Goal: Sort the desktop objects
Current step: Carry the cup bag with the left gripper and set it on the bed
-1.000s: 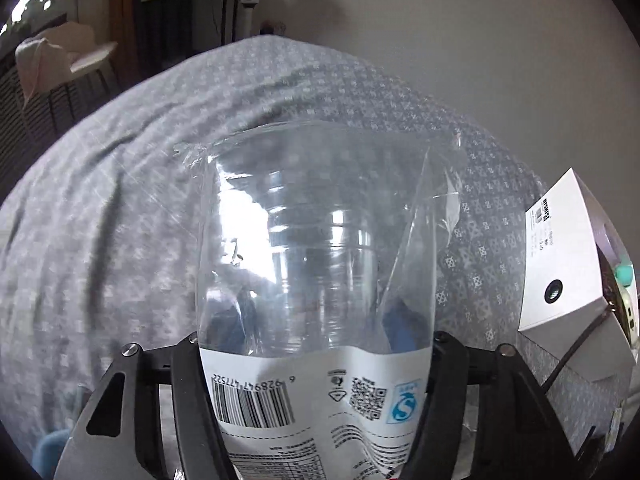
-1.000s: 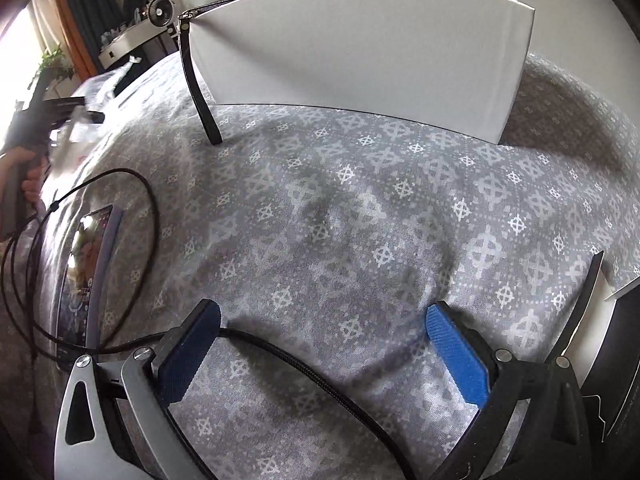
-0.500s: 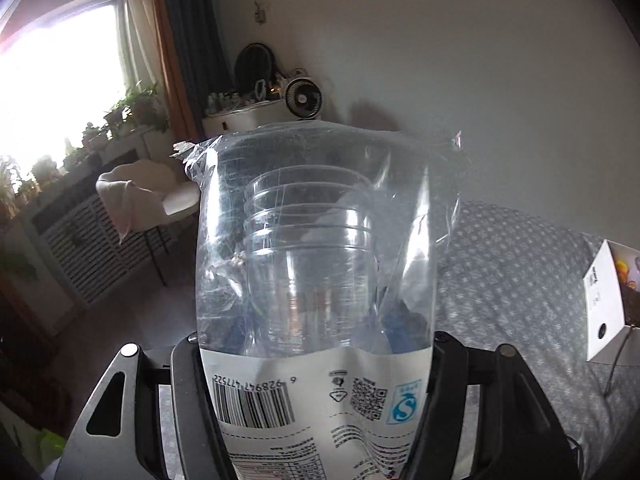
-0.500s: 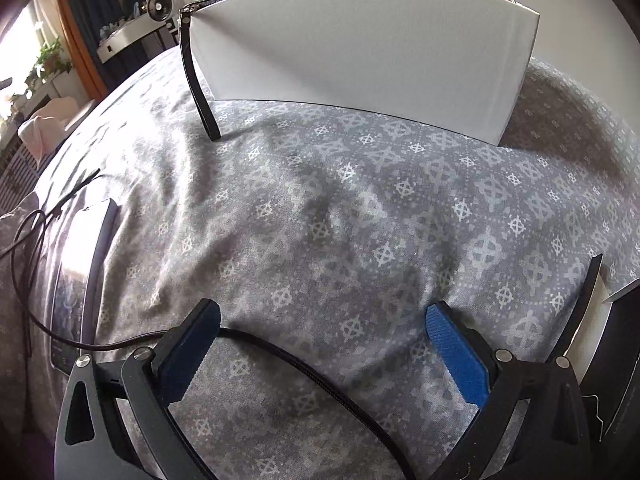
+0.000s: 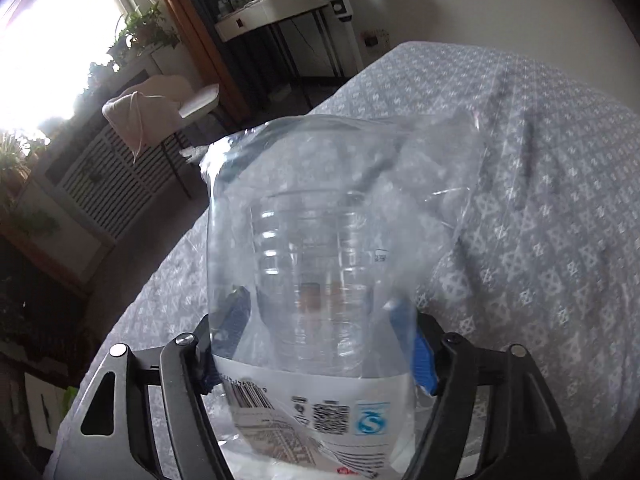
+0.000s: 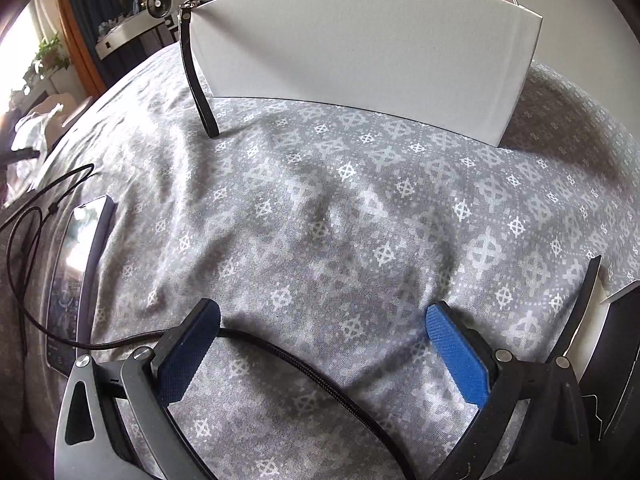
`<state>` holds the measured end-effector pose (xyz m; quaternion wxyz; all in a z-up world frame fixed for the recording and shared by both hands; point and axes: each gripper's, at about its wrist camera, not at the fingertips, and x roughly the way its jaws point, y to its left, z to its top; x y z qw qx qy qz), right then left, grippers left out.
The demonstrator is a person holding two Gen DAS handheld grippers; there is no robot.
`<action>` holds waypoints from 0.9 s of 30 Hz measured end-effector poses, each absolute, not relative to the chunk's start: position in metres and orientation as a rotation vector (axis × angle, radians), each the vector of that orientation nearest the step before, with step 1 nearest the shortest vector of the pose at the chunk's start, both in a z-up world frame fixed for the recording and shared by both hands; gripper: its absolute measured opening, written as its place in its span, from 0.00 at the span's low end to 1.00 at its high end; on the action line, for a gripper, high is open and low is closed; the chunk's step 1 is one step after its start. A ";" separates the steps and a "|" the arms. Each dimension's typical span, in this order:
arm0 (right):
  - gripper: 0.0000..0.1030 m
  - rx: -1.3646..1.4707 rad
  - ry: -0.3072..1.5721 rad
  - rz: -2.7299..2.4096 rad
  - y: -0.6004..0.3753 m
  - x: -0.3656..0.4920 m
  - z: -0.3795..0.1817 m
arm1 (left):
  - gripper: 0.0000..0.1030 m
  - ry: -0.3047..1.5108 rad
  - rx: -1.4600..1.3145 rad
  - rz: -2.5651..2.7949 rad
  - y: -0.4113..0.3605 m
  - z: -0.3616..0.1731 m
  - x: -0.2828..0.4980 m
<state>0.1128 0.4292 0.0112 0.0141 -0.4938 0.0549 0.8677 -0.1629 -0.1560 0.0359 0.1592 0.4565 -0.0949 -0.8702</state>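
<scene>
A clear plastic bag of stacked transparent cups (image 5: 316, 248), with a white printed label and barcode at its base, stands between the fingers of my left gripper (image 5: 320, 320). The jaws are opening, and the bag sits tilted and loose between the blue pads (image 5: 416, 352), above the left end of the patterned grey tablecloth (image 5: 540, 200). My right gripper (image 6: 320, 320) hangs open just over the cloth, with nothing between its pads. A black braided cable (image 6: 304, 364) runs under its left finger.
A white box (image 6: 360, 60) with a black zip strap (image 6: 196, 80) stands at the back of the table. A phone (image 6: 76, 272) and looped thin cable lie on the left. A dark box (image 6: 616, 360) sits at the right edge. Beyond the table's left edge are a chair and the floor.
The left view has swung from the window and room down onto the table's left end. The bag has tilted and the left jaws stand wider. The right gripper has stayed still.
</scene>
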 end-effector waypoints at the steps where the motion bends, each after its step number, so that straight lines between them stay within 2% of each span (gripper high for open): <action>1: 1.00 -1.537 0.169 2.701 0.429 0.113 0.011 | 0.83 -0.292 1.290 -2.472 -0.154 0.030 -0.160; 2: 1.00 -1.538 0.167 2.700 0.429 0.113 0.011 | 0.90 -0.309 1.263 -2.470 -0.153 0.028 -0.157; 4: 1.00 -1.538 0.163 2.699 0.429 0.114 0.011 | 0.98 -0.321 1.231 -2.472 -0.154 0.027 -0.154; 11: 1.00 -1.537 0.149 2.695 0.428 0.112 0.011 | 0.98 -0.262 1.165 -2.478 -0.168 0.037 -0.144; 18: 1.00 -1.534 0.139 2.692 0.429 0.112 0.011 | 0.99 -0.200 1.024 -2.560 -0.164 0.090 -0.127; 27: 1.00 -1.531 0.144 2.696 0.430 0.110 0.010 | 0.99 -0.201 0.915 -2.846 -0.071 0.176 -0.094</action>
